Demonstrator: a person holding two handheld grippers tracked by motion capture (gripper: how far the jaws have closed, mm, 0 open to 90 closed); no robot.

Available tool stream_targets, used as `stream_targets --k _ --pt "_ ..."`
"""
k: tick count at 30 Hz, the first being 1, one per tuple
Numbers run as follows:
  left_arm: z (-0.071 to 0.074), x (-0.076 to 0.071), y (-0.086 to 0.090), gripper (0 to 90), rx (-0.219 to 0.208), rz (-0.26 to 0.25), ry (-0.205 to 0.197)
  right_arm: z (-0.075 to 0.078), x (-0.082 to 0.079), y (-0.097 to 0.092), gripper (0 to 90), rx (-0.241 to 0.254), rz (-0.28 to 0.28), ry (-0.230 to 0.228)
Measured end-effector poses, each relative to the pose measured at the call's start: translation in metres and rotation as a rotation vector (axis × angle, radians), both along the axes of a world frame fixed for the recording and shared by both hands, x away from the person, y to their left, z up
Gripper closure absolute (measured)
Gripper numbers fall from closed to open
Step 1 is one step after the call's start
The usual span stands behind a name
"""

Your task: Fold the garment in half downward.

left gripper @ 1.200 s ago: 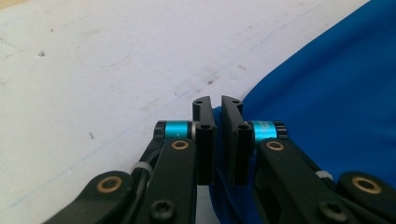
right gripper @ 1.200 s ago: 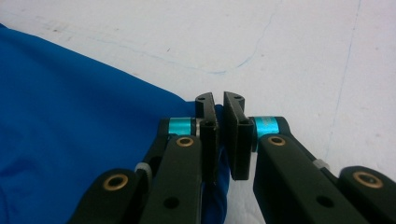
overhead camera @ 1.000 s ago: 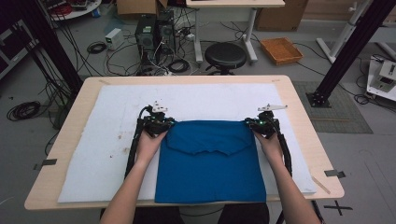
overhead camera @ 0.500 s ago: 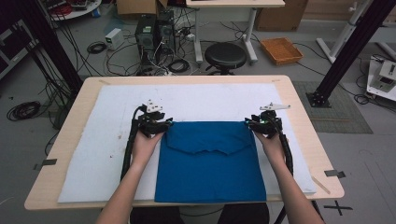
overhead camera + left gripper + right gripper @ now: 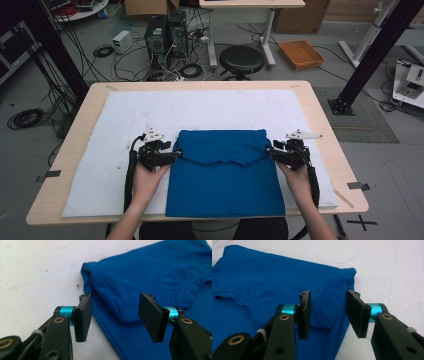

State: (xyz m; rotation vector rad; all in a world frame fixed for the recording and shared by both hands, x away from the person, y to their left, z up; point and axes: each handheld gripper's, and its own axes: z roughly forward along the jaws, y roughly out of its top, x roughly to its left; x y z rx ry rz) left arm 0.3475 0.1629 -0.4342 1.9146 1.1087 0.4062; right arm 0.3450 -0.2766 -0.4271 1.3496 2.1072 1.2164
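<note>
From above, the folded blue shirt (image 5: 225, 172) lies at lower centre on the white mat (image 5: 125, 120). My left gripper (image 5: 172, 156) sits at its left edge and my right gripper (image 5: 272, 151) at its right edge.

In my left gripper view, my jaws have just been opening; they stand apart, released, with the shirt's fold between them, unpinched.

In my right gripper view, my jaws have likewise just spread, the shirt's edge loose between them.
</note>
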Motion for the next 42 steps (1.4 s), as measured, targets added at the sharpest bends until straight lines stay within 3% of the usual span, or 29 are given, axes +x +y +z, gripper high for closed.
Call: stream_targets --k 4,9,15,24,30,40,42 --pt "-0.004 0.0 -0.004 46.6 -0.002 -0.013 0.022 -0.003 -0.002 0.001 55.3 -0.012 0.004 0.006" --pt "-0.006 0.0 -0.009 56.7 0.013 -0.014 0.036 -0.006 -0.001 0.003 56.4 -0.029 0.015 0.021" --pt "-0.009 0.002 -0.013 63.9 0.02 -0.009 0.06 -0.01 0.002 0.003 59.0 -0.018 0.022 0.035" --pt "-0.012 0.005 -0.014 77.1 -0.001 0.0 0.109 -0.01 0.004 0.001 59.1 -0.007 0.012 0.046" --pt "-0.011 0.005 -0.015 84.9 -0.003 -0.002 0.102 -0.011 0.004 0.0 61.0 0.016 0.008 0.059" --pt "-0.008 0.006 -0.015 86.0 -0.023 -0.015 0.079 -0.016 0.01 0.004 69.0 -0.017 0.01 0.104" --pt "-0.008 0.006 -0.015 86.0 -0.019 -0.017 0.079 -0.019 0.012 0.006 77.3 -0.032 0.018 0.124"
